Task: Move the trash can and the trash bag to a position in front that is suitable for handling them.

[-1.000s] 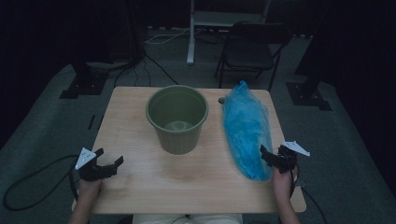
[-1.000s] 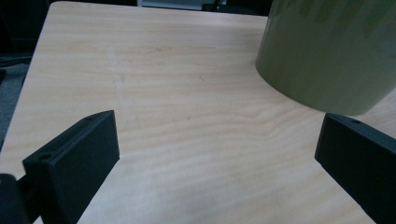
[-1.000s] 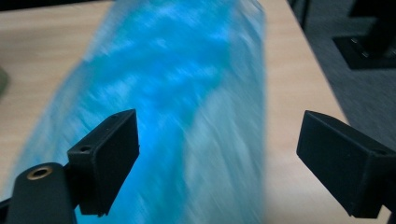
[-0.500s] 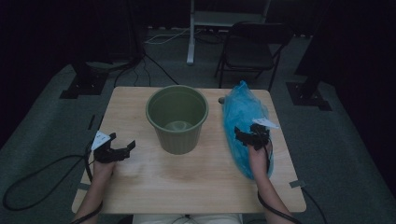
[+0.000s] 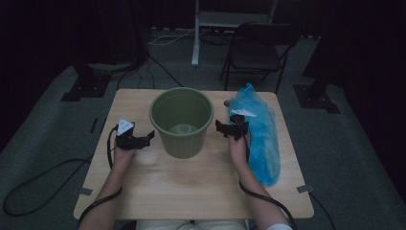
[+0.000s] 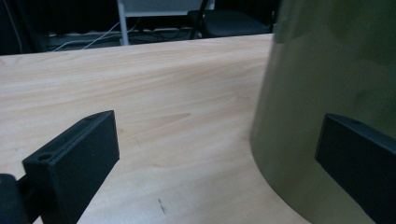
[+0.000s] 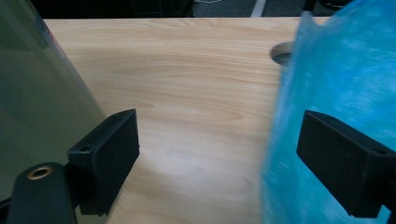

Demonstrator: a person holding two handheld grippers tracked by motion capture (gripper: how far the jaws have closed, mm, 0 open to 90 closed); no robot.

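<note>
Between your two grippers stands the green bucket (image 5: 181, 121), upright and empty on the wooden table (image 5: 191, 187), mouth up. Your left gripper (image 5: 143, 139) sits just to its left, jaws spread wide, nothing held; in the left gripper view the bucket wall (image 6: 327, 93) already fills the space by the right-hand jaw, near but not clearly touching. Your right gripper (image 5: 224, 128) is on the bucket's other side, jaws likewise spread and empty, with the bucket wall (image 7: 37, 84) just outside one jaw and the blue bag (image 7: 336, 84) just outside the other.

Step in hand, as judged: approach, both grippers closing in on the bucket or the bag; no grasp yet.

Blue bag (image 5: 261, 134): lies flat just to the right of your right gripper, long axis running away from you toward the far table edge, gathered tip at the far end.

Next move likely calls for turning the right gripper toward the bag and closing on loose film, while the left steadies the bucket wall or rim.
</note>
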